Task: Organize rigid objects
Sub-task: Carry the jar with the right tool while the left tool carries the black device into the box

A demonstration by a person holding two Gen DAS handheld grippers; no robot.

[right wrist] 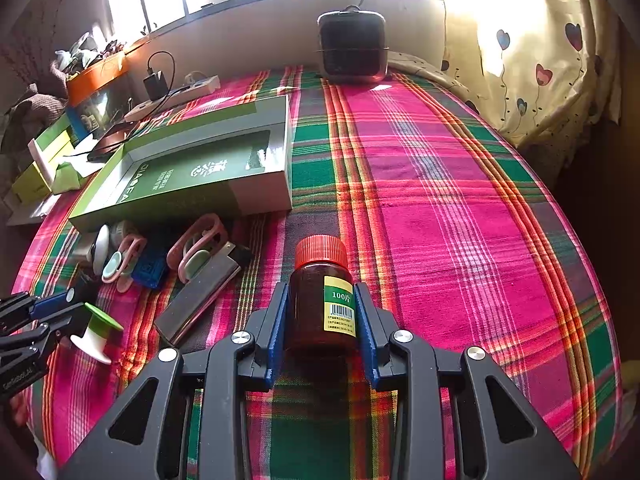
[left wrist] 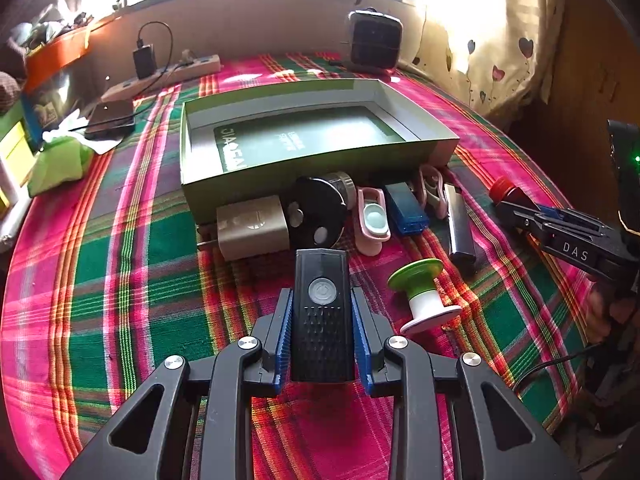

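Left gripper (left wrist: 322,320) clamped on black remote (left wrist: 322,312), right gripper (right wrist: 321,320) on brown pill bottle (right wrist: 320,300). Likely both bound for open green box (left wrist: 312,176); remaining clutter lined along its near wall.

In front of the one green box (left wrist: 316,136) lay two pink clips (left wrist: 373,220) (left wrist: 431,191); one blue block (left wrist: 405,207); one black disc (left wrist: 318,210); one beige adapter (left wrist: 253,226); one dark bar (left wrist: 459,224); one green-and-white spool (left wrist: 425,296); one black remote (left wrist: 322,312); one red-capped bottle (right wrist: 321,300); behind the box, one heater (left wrist: 375,40) and one power strip (left wrist: 160,78).
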